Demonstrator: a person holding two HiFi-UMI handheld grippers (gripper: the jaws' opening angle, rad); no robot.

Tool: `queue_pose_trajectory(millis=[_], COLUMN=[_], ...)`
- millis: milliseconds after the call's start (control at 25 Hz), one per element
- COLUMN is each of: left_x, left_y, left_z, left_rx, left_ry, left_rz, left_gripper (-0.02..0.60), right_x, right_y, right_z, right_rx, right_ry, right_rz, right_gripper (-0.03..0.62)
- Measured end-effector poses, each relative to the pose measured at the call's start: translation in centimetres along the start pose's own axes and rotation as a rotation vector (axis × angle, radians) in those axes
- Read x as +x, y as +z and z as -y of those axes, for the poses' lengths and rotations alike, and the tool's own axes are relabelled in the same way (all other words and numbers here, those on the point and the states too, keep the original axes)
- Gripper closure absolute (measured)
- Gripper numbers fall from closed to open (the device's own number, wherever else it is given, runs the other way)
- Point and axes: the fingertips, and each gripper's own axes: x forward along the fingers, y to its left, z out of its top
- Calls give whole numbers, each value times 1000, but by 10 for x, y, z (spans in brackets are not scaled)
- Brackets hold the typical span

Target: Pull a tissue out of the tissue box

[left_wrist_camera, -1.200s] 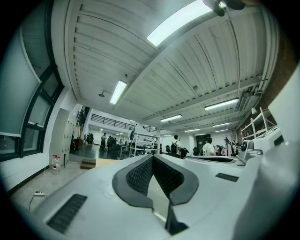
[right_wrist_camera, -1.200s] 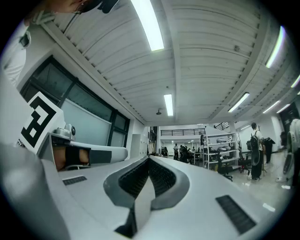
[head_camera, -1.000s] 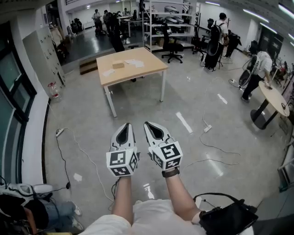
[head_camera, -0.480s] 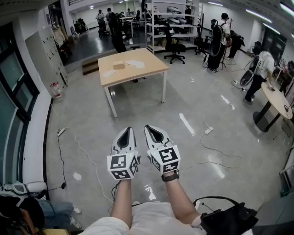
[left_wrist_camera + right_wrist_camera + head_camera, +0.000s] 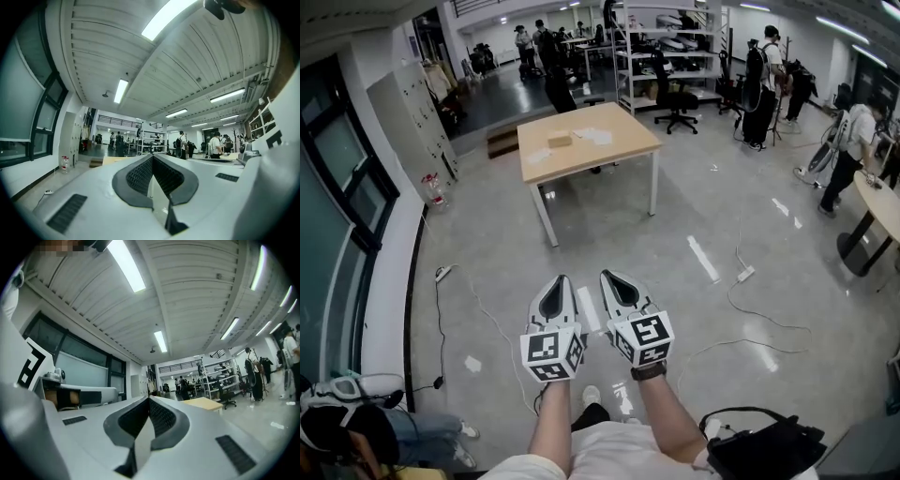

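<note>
Wood-coloured tabletop (image 5: 600, 155), head view: it stands well ahead of both tools, far beyond their tips. It carries a small tan object that is probably the tissue box (image 5: 560, 140), though it is too small to tell for certain. Pale sheets (image 5: 595, 136) lie just beside it. The left hand-held gripper (image 5: 556, 281) and the right hand-held gripper (image 5: 611, 278) are held side by side over grey floor (image 5: 487, 234), nowhere near the box. Both point forward and roughly level, marker cubes toward the person, on bare forearms (image 5: 553, 417) stretched out from the body.

Left gripper view: the ridged pads meet at their tips, pressed together with nothing between them. The tabletop shows only as a thin tan strip far beyond the tips.

Right gripper view: the jaws are likewise pressed together and empty. The tabletop lies ahead and to the right of the tips, well apart.

Progress, as judged: no tissue has been drawn and the box is untouched. The whole task remains, namely to reach the tabletop, pinch the tissue and pull it out.
</note>
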Motion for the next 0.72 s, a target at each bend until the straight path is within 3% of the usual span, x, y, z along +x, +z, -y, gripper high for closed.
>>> queue_pose_trajectory(millis=[320, 720], left_x=[67, 149], left_y=[-19, 2], left_z=[-24, -106], left_rx=[-35, -57], left_ry=[-64, -100], left_rz=[-18, 26], left_gripper=[581, 581], right_x=[63, 176], right_y=[-20, -5], right_z=[26, 24], right_rx=[-28, -94], right_ry=[-28, -44], right_rz=[-80, -44], right_gripper=[592, 592])
